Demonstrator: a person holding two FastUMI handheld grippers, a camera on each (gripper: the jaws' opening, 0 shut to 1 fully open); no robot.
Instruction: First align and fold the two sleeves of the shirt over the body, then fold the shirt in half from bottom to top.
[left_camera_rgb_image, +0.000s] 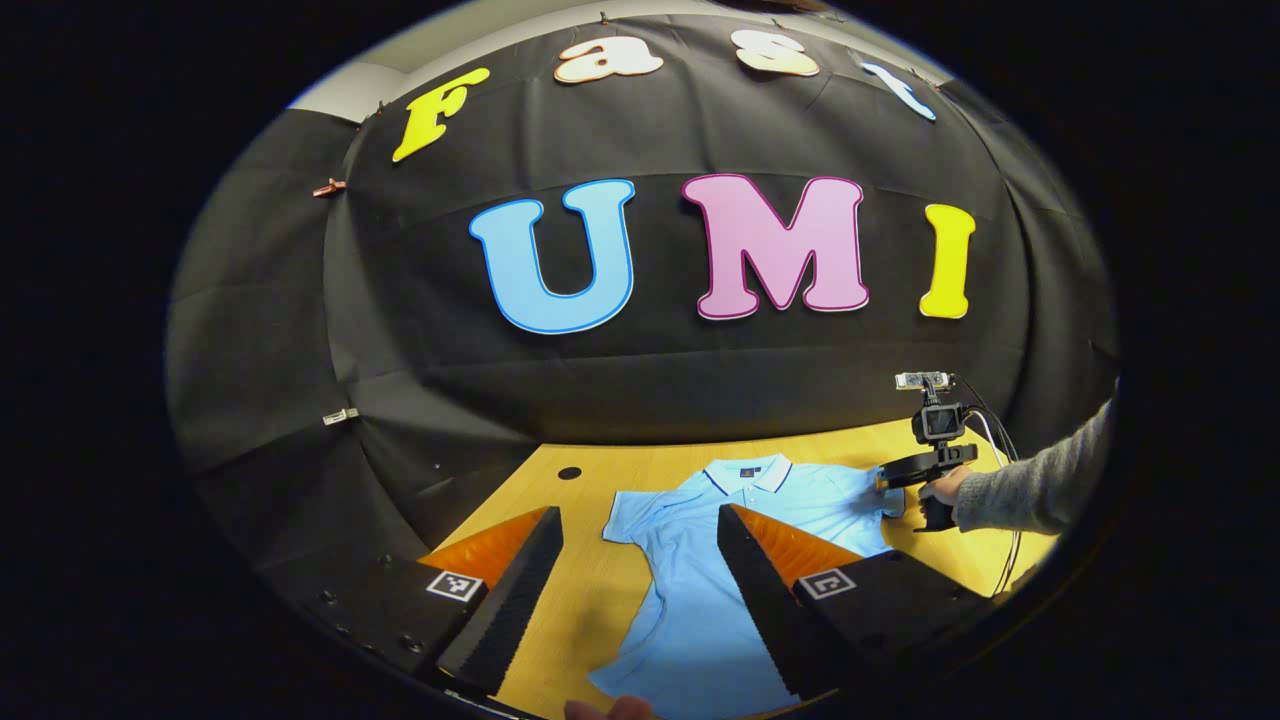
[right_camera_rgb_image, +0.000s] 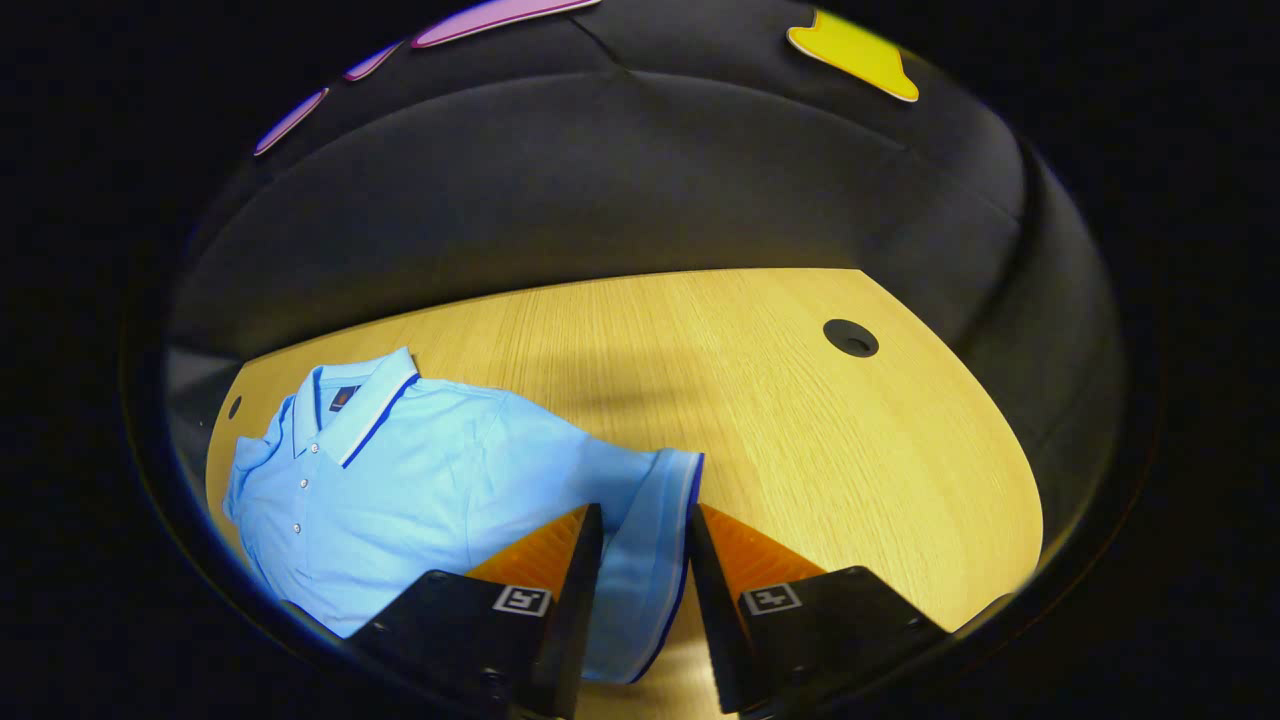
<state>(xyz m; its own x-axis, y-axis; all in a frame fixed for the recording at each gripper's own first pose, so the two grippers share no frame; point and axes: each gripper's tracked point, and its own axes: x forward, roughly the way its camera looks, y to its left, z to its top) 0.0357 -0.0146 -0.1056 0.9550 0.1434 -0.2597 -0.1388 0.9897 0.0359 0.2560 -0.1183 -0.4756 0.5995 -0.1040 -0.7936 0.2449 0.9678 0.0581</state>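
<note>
shirt (right_camera_rgb_image: 420, 470) hem: in the right gripper view, we lose it past the lower left edge.
shirt sleeve (right_camera_rgb_image: 650, 560): our right hand-held gripper (right_camera_rgb_image: 645, 545) fingers hide both sides of the cuff; we cannot tell whether they press it.
person's sleeve (left_camera_rgb_image: 1040, 485): cut off at the left gripper view's right edge.

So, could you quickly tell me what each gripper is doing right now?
Left gripper: open, above the shirt, holding nothing.
Right gripper: fingers on either side of the sleeve cuff; whether they press on it cannot be told.
</note>
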